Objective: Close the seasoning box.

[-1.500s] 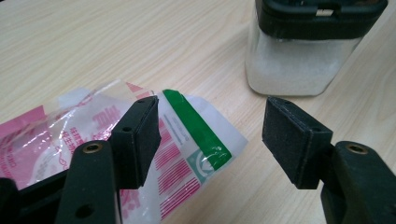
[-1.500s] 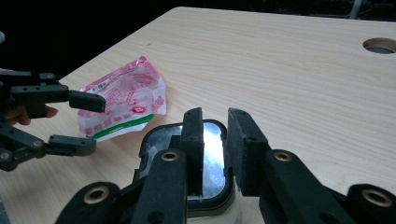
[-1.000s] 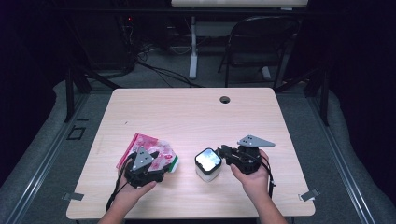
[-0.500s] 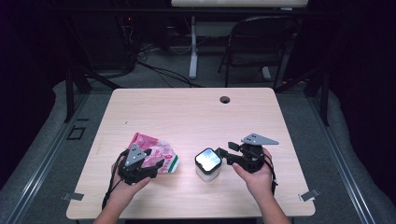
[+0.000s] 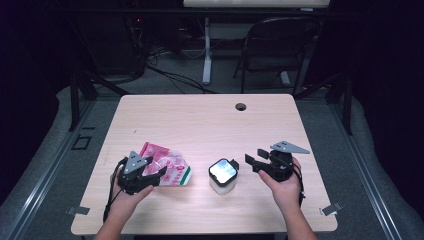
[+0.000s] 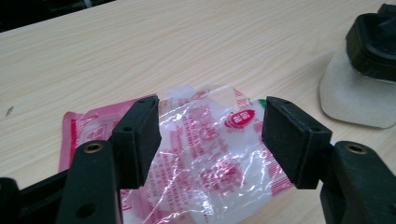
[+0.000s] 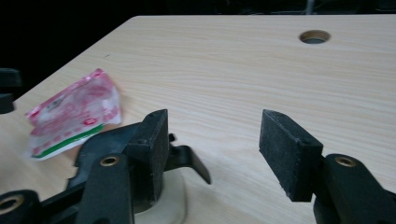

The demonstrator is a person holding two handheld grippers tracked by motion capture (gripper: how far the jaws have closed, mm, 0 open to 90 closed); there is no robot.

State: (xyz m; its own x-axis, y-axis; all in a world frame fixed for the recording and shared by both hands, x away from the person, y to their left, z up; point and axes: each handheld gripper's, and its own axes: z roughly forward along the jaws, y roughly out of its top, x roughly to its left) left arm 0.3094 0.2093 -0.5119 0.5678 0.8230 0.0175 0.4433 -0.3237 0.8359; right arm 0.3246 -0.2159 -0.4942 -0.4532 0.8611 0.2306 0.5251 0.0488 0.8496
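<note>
A crumpled pink, red and clear plastic packet point(image 5: 170, 166) lies on the wooden table point(image 5: 200, 125) at the front left. My left gripper point(image 5: 156, 176) hovers at its left edge. In the left gripper view the packet point(image 6: 210, 149) lies between the open jaws of the left gripper point(image 6: 210, 135), and the pads do not press on it. A small white jar with a black lid point(image 5: 223, 175) stands at the front middle. My right gripper point(image 5: 252, 164) is just right of the jar. Its jaws have just been opening and nothing is between them. The right gripper point(image 7: 212, 140) sees the jar point(image 7: 175, 200) behind its left jaw.
A round cable hole point(image 5: 241, 106) sits near the table's far edge. Bare tabletop stretches across the middle and back. A dark chair point(image 5: 280, 45) and cables stand on the floor beyond the table. The person's hands come in over the near edge.
The right gripper has opened its jaws and drawn back to the right, away from the jar, which stayed put. The left gripper has slid a little to the left along the packet.
</note>
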